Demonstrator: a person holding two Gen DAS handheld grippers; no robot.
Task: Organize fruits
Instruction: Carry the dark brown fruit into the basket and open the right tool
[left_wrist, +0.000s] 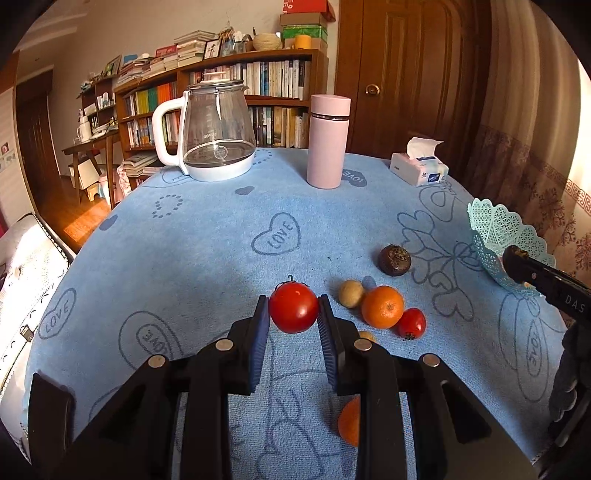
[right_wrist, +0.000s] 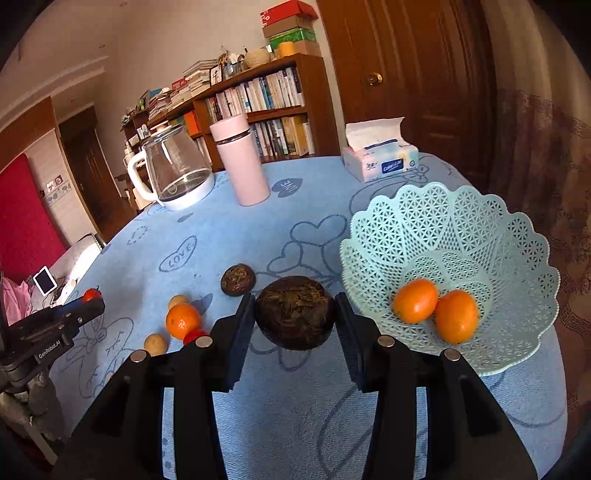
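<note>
My left gripper (left_wrist: 294, 312) is shut on a red tomato (left_wrist: 293, 308) and holds it above the blue cloth. My right gripper (right_wrist: 294, 318) is shut on a dark brown round fruit (right_wrist: 293, 312), just left of the pale green lattice basket (right_wrist: 480, 221). Two oranges (right_wrist: 415, 300) lie in the basket. On the cloth lie an orange (left_wrist: 382, 306), a small tomato (left_wrist: 412, 324), a tan fruit (left_wrist: 351, 293) and a second dark fruit (left_wrist: 394, 259). Another orange (left_wrist: 349, 421) shows partly under my left gripper.
A glass kettle (left_wrist: 218, 136), a pink flask (left_wrist: 328, 140) and a tissue pack (left_wrist: 419, 168) stand at the table's far side. The basket (left_wrist: 495, 236) sits near the right edge. A bookshelf and door stand behind.
</note>
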